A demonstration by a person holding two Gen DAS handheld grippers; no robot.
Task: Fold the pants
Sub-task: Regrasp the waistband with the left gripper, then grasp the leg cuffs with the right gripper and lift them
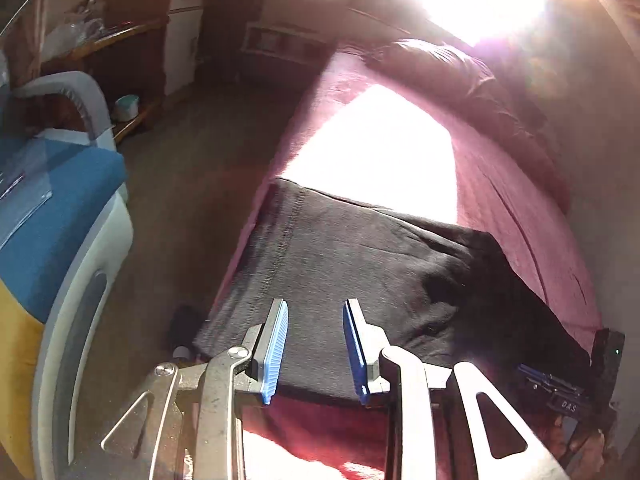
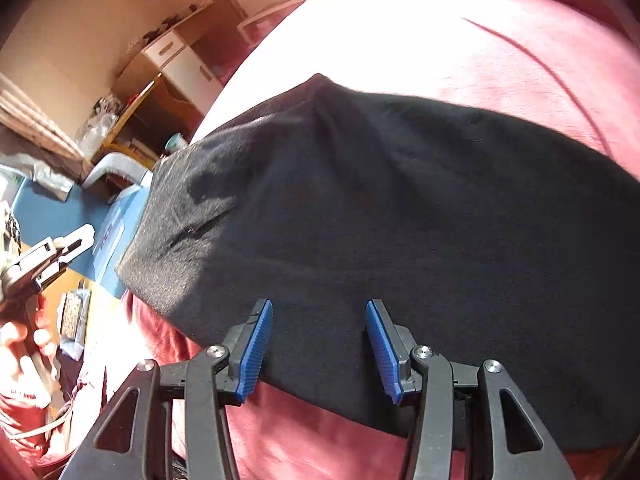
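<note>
We see the black pants [image 1: 360, 272] spread flat across the near part of a bed covered with a red sheet [image 1: 500, 168]. The cloth lies in a broad dark band from the bed's left edge, beside the floor, across toward the wall side. A bright patch of sunlight falls on the sheet just beyond the pants.

Our left gripper [image 1: 315, 350] hovers over the near edge of the pants with its blue pads [image 1: 276, 352] spread apart and nothing between them. The hem of the pants runs beneath the fingertips, with red sheet showing closer to us.

Our right gripper [image 2: 319, 350] is likewise released, its blue pads [image 2: 256, 350] wide apart above the near edge of the pants [image 2: 400, 220], gripping nothing. In the right wrist view the pants fill most of the frame, with a creased, greyer-lit end at the left where the fabric reaches the bed's side.

At the far left of that view we see the left gripper [image 2: 74, 242], and the hand [image 2: 24, 344] holding it, off the bed's edge.

Beyond the bed stand a white cabinet [image 1: 182, 36], a wooden shelf unit [image 1: 120, 64] and a blue-cushioned seat [image 1: 52, 208]. A pillow [image 1: 452, 76] lies at the far end of the bed.
</note>
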